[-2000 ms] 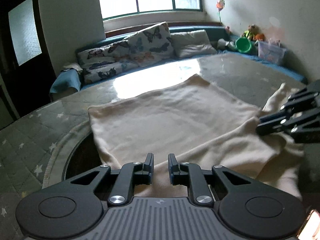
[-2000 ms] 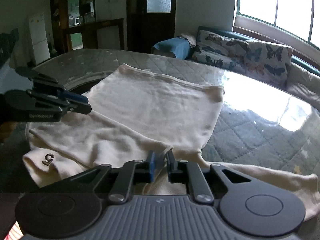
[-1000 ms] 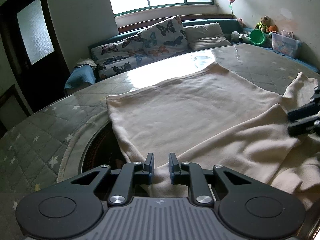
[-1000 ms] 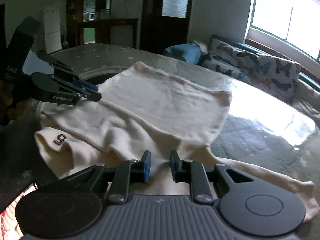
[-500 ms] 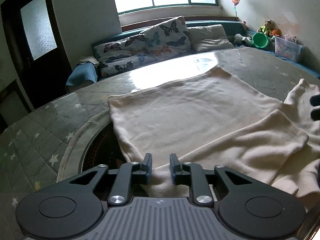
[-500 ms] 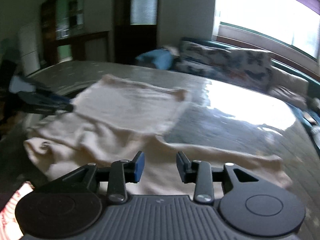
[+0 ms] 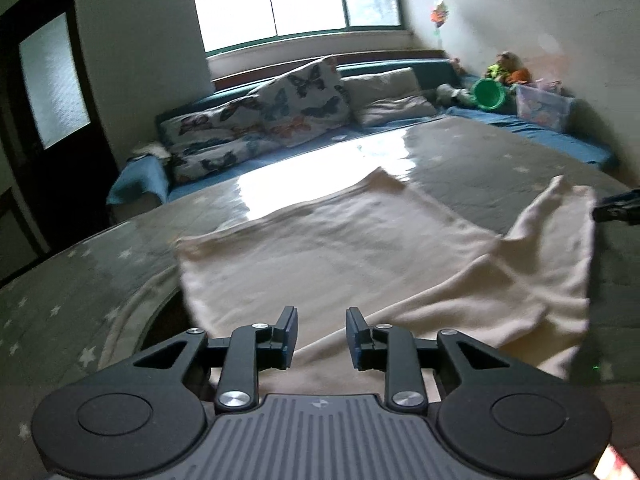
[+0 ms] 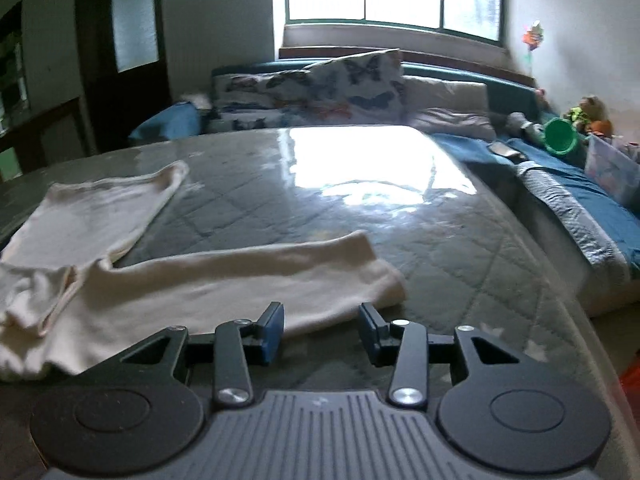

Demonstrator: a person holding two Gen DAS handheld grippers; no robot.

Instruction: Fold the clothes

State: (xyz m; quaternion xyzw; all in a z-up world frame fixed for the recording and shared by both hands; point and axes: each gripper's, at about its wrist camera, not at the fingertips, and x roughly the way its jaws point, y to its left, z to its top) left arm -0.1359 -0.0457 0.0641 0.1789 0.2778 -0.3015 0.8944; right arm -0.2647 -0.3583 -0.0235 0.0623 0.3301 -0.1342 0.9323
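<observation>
A cream sweater (image 7: pixel 340 256) lies spread on the glass-topped round table (image 7: pixel 500 160), one sleeve folded across its body. My left gripper (image 7: pixel 321 336) is open and empty, just above the garment's near edge. In the right wrist view the other sleeve (image 8: pixel 240 280) stretches out flat to the right, its cuff close in front of my right gripper (image 8: pixel 322 332), which is open and empty. The right gripper's tips (image 7: pixel 618 210) show at the left wrist view's right edge, beyond the sleeve end.
A sofa with butterfly cushions (image 7: pixel 280 120) runs behind the table under the window. A green bowl (image 8: pixel 562 136), toys and a clear plastic box (image 7: pixel 542 108) sit at the right. A dark door (image 7: pixel 48 120) is at the left. The table edge (image 8: pixel 592 340) curves near on the right.
Both grippers have opened and let go of the sweater. My right gripper swung right along the outstretched sleeve to its cuff. My left gripper lifted slightly.
</observation>
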